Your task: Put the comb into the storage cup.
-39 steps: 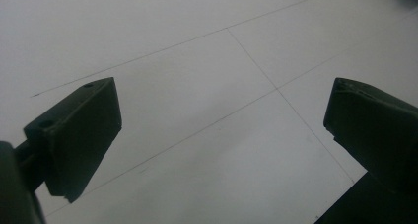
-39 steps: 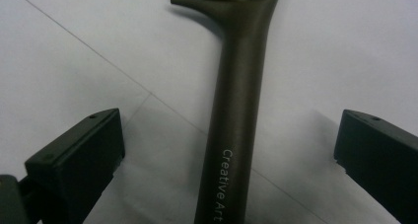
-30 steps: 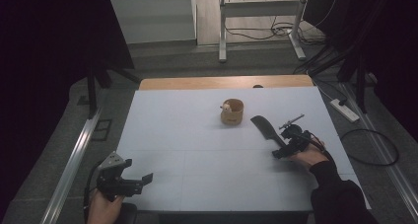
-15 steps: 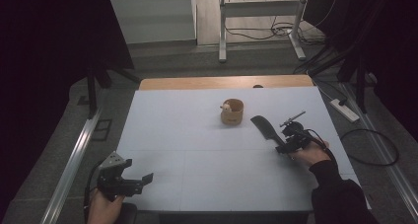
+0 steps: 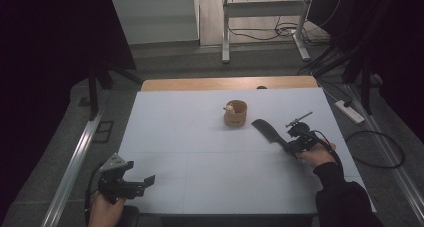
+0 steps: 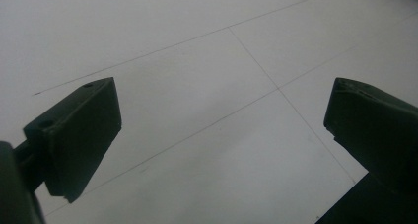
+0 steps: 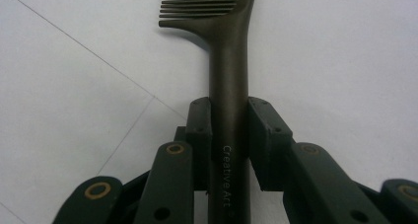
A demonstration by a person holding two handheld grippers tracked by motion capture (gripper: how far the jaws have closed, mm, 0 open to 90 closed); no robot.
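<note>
A dark comb [image 5: 266,130] lies over the white table at the right, its teeth end pointing toward a small wooden cup [image 5: 235,113]. My right gripper [image 5: 292,146] is shut on the comb's handle [image 7: 228,100]; in the right gripper view both pads press the handle, which bears the words "Creative Art". The cup holds a small pale object I cannot make out. My left gripper [image 5: 145,181] hovers at the table's near left corner, open, and the left gripper view shows bare table between its wide-apart fingers [image 6: 79,135].
The white table [image 5: 200,152] has faint grid lines and a wooden strip [image 5: 230,83] along its far edge. A metal rail [image 5: 75,162] runs along the left side. Cables and a power strip [image 5: 351,112] lie on the floor to the right.
The right gripper and comb have shifted slightly. The left gripper has stayed in place.
</note>
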